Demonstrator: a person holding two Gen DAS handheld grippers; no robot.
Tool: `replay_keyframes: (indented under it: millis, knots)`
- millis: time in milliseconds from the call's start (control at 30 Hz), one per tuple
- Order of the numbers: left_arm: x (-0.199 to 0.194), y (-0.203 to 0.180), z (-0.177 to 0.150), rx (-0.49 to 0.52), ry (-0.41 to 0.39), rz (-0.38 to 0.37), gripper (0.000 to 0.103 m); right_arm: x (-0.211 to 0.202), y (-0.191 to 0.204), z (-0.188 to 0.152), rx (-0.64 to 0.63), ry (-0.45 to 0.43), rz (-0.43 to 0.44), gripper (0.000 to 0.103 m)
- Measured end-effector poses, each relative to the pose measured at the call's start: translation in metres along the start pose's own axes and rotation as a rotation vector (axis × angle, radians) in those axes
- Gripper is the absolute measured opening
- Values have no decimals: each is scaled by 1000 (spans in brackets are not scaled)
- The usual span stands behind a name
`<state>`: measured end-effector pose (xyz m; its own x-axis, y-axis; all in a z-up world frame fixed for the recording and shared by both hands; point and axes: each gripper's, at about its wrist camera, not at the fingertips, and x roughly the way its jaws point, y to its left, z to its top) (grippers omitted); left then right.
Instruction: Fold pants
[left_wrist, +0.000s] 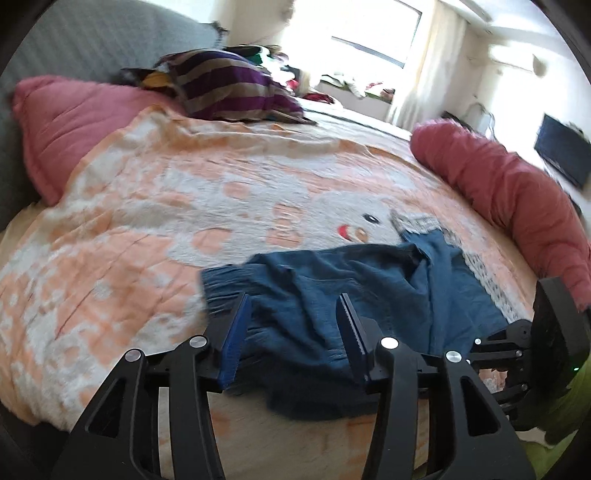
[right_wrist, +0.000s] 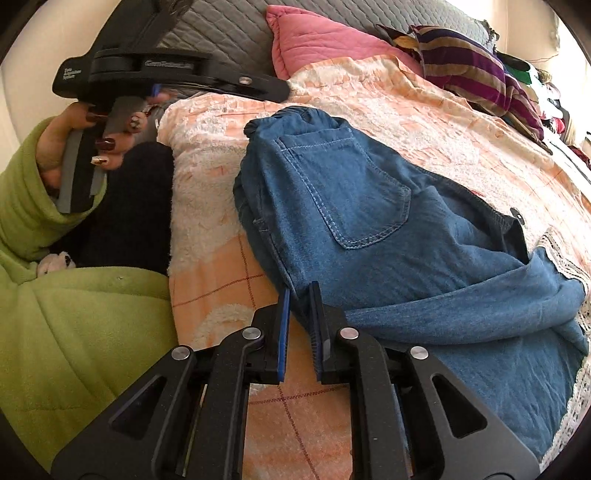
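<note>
The right gripper (right_wrist: 300, 295) is pinched on a ridge of the blue denim pants (right_wrist: 369, 206), its blue pads nearly together with a fold of cloth between them at the garment's near edge. From that grip the pants run away toward one and two o'clock in the right wrist view: back pocket up, elastic waistband at twelve, a lace-trimmed leg end draped over toward four. The long axis appears to lie from eleven to five across that frame.

The left gripper (left_wrist: 295, 314) hovers over the waistband side with its jaws standing apart; denim lies below and between them, but the pads do not press on it. In the right wrist view it is seen from outside, at ten o'clock, held off the pants by a hand (right_wrist: 74, 144) in a green sleeve (right_wrist: 26, 192). The right hand therefore looks the nearer and the only one holding, so the coming fold likely turns on it.

The pants lie on a peach-and-white fleece blanket (left_wrist: 147, 206) over a bed, pink pillows (left_wrist: 74, 122) at ten o'clock and three, a striped cushion (left_wrist: 229, 88) at twelve, and a bright curtained window (left_wrist: 369, 33) beyond.
</note>
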<state>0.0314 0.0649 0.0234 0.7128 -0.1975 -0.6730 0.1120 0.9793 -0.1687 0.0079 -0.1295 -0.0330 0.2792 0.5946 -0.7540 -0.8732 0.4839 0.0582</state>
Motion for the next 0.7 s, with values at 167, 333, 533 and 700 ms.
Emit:
replay_keyframes:
  millis: [167, 333, 533, 700]
  knots:
    - [34, 3, -29, 70, 139, 127, 45, -8, 1, 0, -7, -5, 18, 14]
    - [26, 13, -36, 61, 144, 112, 48, -26, -3, 15, 26, -99, 7, 27]
    - [27, 11, -38, 65, 136, 115, 48, 17, -10, 21, 121, 18, 6, 38]
    - [28, 13, -40, 47, 128, 97, 49, 33, -4, 12, 135, 59, 4, 49]
